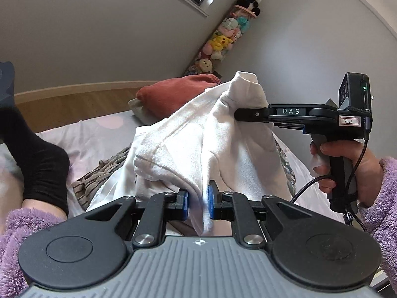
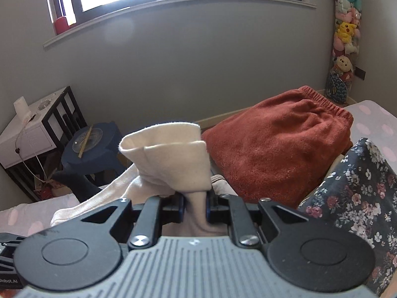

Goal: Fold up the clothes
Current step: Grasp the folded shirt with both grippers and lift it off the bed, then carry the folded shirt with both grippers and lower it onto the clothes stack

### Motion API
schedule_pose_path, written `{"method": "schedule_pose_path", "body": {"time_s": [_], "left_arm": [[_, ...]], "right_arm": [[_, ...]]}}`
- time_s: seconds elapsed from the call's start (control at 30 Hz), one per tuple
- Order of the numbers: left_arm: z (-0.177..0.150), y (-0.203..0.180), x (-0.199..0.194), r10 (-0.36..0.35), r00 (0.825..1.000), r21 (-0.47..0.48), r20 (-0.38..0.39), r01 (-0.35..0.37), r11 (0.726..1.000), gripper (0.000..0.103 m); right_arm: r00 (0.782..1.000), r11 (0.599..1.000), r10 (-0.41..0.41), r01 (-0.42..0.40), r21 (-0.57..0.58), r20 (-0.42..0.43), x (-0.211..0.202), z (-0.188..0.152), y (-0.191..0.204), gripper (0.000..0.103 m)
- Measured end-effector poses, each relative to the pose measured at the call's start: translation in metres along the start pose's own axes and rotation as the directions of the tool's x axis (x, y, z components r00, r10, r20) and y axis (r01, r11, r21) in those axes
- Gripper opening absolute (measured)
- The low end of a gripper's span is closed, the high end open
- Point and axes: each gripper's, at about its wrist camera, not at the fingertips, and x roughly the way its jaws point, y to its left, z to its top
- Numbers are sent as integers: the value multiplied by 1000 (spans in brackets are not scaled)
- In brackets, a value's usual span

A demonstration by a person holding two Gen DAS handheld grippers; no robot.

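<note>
Holding white garment [image 1: 198, 134] aloft over bed [image 1: 82, 134]: your left tongs [image 1: 197, 204] pinch its lower fold, right tongs [image 2: 194, 204] its upper end.

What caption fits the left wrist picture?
Left claw and right claw both pinch a white garment above the bed.

Both clamped tight: left hand-held gripper [image 1: 198, 204] pinching white cloth [image 1: 198, 134], right hand-held gripper [image 2: 194, 204] too, held level by a hand [image 1: 347, 171] in a fuzzy purple sleeve [image 1: 382, 193].
</note>
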Motion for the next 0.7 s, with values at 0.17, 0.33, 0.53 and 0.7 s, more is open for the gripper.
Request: {"method": "schedule_pose_path", "body": {"time_s": [0.17,0.33,0.53,0.7], "left_arm": [[-3,6,13,67,997,13,-40,-67,998,13],[-9,2,16,112,992,29,-55,-111,993,13],[-4,-9,17,167,983,81,-81,-160,984,15],[9,-13,12,201,972,125,-124,-186,975,17]], "right_arm": [[999,1000,-25,26,16,-48,34,-4,0,18],[997,998,-58,59,17,-58,39,-7,7,22],[992,992,-123,123,-5,-16,8,4,6,36],[987,987,-159,159,3,-7,-24,10,-4,36]]}}
